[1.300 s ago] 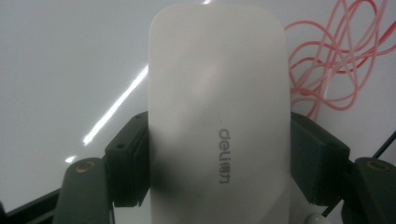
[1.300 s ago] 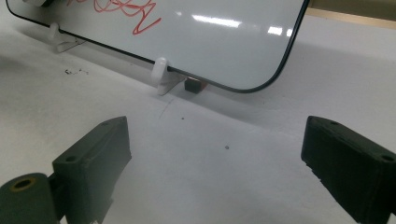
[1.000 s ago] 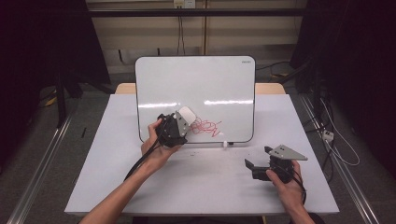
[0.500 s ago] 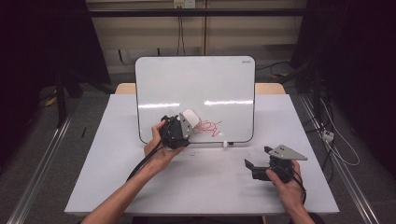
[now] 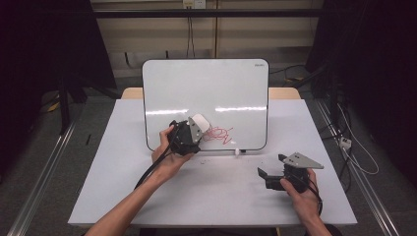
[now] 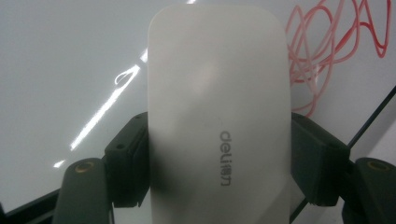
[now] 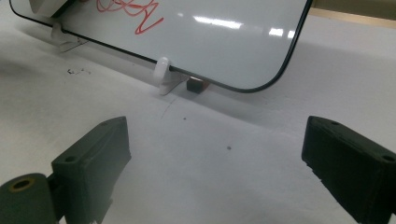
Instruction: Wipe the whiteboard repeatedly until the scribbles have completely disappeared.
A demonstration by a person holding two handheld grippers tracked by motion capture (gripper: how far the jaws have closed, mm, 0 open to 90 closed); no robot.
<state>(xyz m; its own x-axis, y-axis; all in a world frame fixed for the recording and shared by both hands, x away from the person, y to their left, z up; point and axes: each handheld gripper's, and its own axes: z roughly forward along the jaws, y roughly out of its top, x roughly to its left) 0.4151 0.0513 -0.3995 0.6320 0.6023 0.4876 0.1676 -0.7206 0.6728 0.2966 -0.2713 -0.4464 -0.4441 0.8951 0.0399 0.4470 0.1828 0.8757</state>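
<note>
The left tool (image 5: 189,133) is clenched on a white eraser (image 6: 217,116), its jaws pressing both long sides, and holds it against the whiteboard (image 5: 206,83) that stands toward the far edge of the tabletop (image 5: 98,187). Just beside the eraser, near the board's lower edge, lies a red scribble (image 5: 220,133). The step in hand looks like wiping the board; the next move calls for sliding the eraser across the scribble while keeping it flat. The right tool (image 5: 275,167) rests released, jaws wide apart, near the tabletop's near right corner.
</note>
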